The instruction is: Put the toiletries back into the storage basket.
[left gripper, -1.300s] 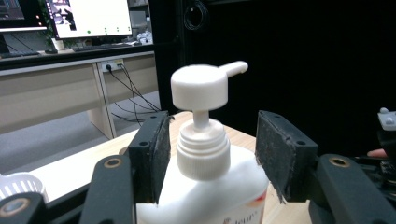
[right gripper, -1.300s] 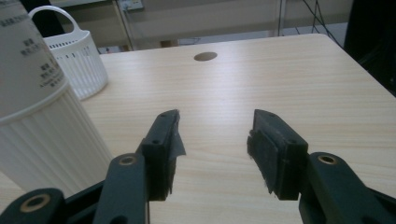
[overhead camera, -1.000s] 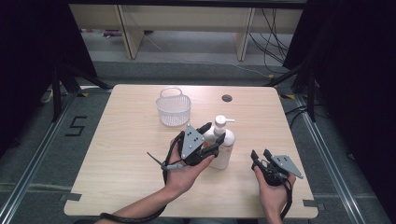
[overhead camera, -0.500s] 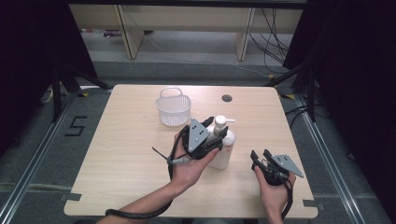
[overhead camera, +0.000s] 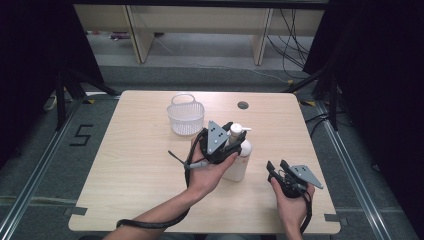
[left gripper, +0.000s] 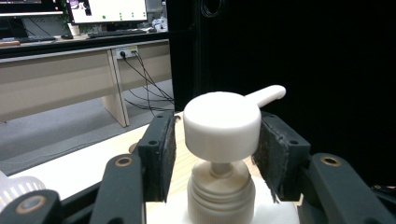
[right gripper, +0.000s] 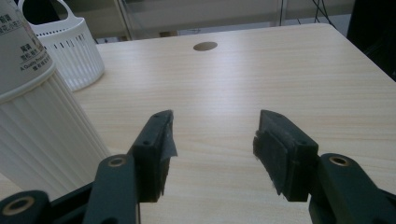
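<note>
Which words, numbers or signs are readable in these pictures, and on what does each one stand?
"5": dark mark on the grey floor, left of the table.
Printed characters on the pump bottle's label: too blurred to read.
Screens behind the desk: too small to read.

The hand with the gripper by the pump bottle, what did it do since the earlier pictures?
The left gripper moved up along the pump bottle to its pump head, jaws closing around it; whether they touch it is unclear. The right gripper, open, and the basket stayed put.
</note>
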A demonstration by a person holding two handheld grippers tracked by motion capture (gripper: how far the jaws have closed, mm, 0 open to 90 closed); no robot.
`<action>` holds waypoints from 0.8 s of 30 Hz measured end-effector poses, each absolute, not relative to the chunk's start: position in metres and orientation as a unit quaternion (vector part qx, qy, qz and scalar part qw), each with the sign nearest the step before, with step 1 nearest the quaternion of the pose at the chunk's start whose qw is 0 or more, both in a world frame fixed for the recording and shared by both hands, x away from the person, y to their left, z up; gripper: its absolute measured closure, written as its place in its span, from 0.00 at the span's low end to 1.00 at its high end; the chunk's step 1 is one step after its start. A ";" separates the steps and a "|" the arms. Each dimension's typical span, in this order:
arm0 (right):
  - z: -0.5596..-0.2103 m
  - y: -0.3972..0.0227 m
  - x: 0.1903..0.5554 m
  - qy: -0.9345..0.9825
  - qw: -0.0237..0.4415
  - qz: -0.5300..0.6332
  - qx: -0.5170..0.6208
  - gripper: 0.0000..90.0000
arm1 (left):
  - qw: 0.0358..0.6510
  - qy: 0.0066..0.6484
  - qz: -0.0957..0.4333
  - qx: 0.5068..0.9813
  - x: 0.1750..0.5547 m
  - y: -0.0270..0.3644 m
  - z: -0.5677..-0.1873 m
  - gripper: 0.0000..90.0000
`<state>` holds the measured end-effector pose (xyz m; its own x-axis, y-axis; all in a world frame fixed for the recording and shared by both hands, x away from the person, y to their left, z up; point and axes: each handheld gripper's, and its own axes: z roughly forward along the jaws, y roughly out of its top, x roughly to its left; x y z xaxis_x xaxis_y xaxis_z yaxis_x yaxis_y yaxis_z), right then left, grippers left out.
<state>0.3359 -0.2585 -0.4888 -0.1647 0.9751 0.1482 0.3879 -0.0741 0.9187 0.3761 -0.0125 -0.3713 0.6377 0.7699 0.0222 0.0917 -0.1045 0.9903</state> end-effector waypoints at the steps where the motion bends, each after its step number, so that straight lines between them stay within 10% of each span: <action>1: -0.489 -0.258 0.336 0.604 0.313 0.467 0.565 0.52 | 0.591 0.315 0.287 0.685 0.376 -0.013 -0.371 0.56; 24: -0.492 -0.257 0.337 0.602 0.303 0.471 0.569 0.51 | 0.593 0.314 0.266 0.692 0.377 -0.006 -0.368 0.65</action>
